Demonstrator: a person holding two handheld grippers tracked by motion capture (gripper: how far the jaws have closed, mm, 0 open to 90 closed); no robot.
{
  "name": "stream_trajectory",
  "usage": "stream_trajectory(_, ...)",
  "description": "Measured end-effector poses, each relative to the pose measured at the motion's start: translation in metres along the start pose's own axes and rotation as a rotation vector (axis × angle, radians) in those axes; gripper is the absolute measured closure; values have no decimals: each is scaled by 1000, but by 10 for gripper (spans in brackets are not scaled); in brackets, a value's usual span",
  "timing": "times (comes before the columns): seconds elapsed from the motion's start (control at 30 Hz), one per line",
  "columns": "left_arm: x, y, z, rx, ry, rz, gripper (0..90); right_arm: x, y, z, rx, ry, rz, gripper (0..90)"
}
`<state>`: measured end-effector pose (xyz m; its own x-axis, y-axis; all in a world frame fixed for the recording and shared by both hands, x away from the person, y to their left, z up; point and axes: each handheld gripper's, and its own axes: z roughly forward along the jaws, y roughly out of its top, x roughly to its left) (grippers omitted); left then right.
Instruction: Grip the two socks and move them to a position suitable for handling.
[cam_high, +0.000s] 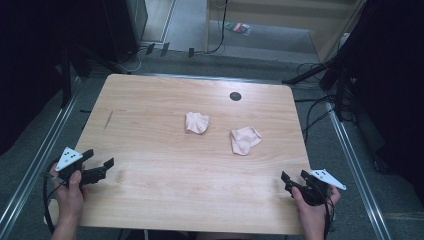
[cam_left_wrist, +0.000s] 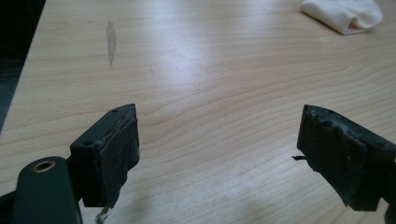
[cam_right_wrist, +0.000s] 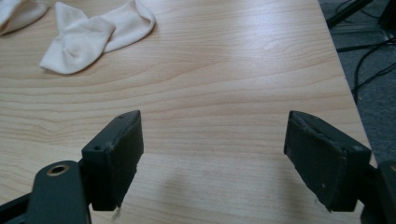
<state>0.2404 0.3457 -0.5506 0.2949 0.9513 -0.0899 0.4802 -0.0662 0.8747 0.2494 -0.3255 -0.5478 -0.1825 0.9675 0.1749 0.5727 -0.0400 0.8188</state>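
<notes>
Both claws, left claw (cam_high: 100, 167) and right claw (cam_high: 295, 181), wait wide and empty at the tabletop's (cam_high: 150, 200) near corners, apparently before reaching toward two pale socks (cam_high: 197, 122) (cam_high: 244, 139) mid-tabletop.

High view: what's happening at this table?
A person holds a pair of tongs in each hand at the near edge of the wooden table. The left tongs and the right tongs are both open and hold nothing. Two crumpled pale socks lie untouched mid-table: the left sock and the right sock, apart from each other.
</notes>
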Motion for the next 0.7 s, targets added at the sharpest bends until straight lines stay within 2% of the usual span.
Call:
stream_trajectory(0.1, 0, 0, 0, -4, -3, 0, 129, 1, 2, 0, -8, 2, -12, 206)
stream_trajectory(0.17, 2, 0, -1, -7, -8, -14, 85, 2, 5, -1, -26, -8, -16, 211)
stream_trajectory(0.23, 3, 0, 0, -4, 3, -27, 81, 2, 7, 0, -28, -3, -1, 211)
stream_trajectory(0.27, 5, 0, -1, -11, 9, -57, 81, 7, 12, 0, -29, -10, 1, 211)
stream_trajectory(0.3, 5, 0, -1, -11, 9, -57, 81, 7, 12, 0, -29, -10, 1, 211)
stream_trajectory(0.37, 8, 0, 0, -15, 18, -87, 81, 13, 19, 0, -40, -15, -3, 210)
stream_trajectory(0.4, 8, 0, 0, -15, 18, -88, 81, 20, 26, 2, -50, -8, -5, 210)
stream_trajectory(0.5, 9, 0, 0, -11, -7, -88, 81, 28, 32, 4, -43, -8, -9, 211)
stream_trajectory(0.6, 13, 0, 0, -5, -27, -117, 76, 39, 42, 6, -40, 11, -41, 212)
stream_trajectory(0.7, 13, 0, 0, -8, -20, -117, 72, 49, 52, 10, -27, 33, -67, 213)
